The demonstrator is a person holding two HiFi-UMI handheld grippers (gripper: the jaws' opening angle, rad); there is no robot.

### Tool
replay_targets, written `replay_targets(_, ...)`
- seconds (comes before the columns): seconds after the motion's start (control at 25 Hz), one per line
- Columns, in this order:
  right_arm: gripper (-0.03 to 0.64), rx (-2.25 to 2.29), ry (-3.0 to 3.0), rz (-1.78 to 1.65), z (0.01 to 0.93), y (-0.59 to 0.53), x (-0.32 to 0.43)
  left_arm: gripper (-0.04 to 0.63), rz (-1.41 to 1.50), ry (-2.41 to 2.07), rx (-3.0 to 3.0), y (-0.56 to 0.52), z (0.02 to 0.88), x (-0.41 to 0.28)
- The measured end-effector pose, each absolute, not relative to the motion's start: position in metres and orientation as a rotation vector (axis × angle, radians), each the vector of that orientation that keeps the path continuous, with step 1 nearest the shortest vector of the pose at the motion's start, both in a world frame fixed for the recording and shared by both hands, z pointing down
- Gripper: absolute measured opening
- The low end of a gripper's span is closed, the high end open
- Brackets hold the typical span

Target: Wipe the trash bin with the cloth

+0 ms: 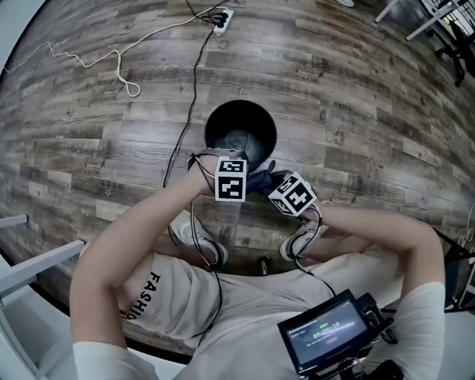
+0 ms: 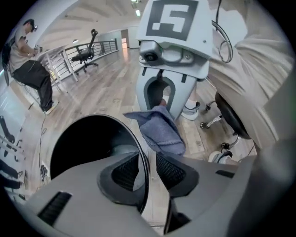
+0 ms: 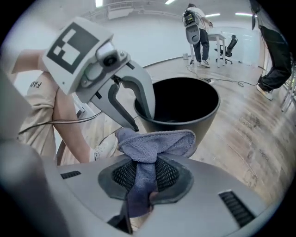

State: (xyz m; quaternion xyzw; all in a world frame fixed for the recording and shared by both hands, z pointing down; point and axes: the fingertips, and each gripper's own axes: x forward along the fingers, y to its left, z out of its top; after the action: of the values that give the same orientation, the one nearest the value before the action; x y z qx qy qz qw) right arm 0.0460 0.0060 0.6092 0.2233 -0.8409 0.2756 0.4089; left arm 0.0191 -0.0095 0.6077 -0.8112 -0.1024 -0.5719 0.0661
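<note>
Right tool [image 3: 145,175] clenched on bunched grey-blue microfibre cloth [image 3: 155,139], with round black plastic trash bin [image 3: 199,121] just beyond, upper centre of frame; left tool [image 2: 148,170] loosened, astride bin rim, nearer.

The trash bin [image 1: 223,119] stands on the floor [image 1: 356,89] ahead of the person's 2 shoes [image 1: 194,239]. The left gripper [image 2: 149,162] straddles its near rim. Just right of it, the right gripper [image 3: 145,173] holds the cloth [image 3: 155,141] outside the near wall. A power strip [image 1: 222,20] lies beyond.
</note>
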Motion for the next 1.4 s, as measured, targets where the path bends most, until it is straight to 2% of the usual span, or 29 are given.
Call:
replay_targets(0.28,0.077,0.587,-2.132,0.746,0.59,-0.014,0.031,0.115,-1.739,-0.417,-2.197,-0.01,0.627,-0.017)
replay_targets(0.36,0.077,0.592,-2.112,0.798,0.598,-0.02,0.03,0.071,-1.735,-0.384,-2.128,-0.015,0.633,-0.017)
replay_targets(0.4,0.075,0.593,-2.1,0.82,0.604,-0.021,0.03,0.041,-1.735,-0.377,-2.112,-0.017,0.634,-0.015)
replay_targets(1.08,0.077,0.766,-1.865,0.702,0.809,-0.038,0.057,0.035,-1.726,-0.453,-2.097,-0.017,0.639,-0.014)
replay_targets(1.4,0.077,0.786,-1.856,0.762,0.813,-0.034,0.061,0.038,-1.734,-0.412,-2.046,-0.017,0.643,-0.014)
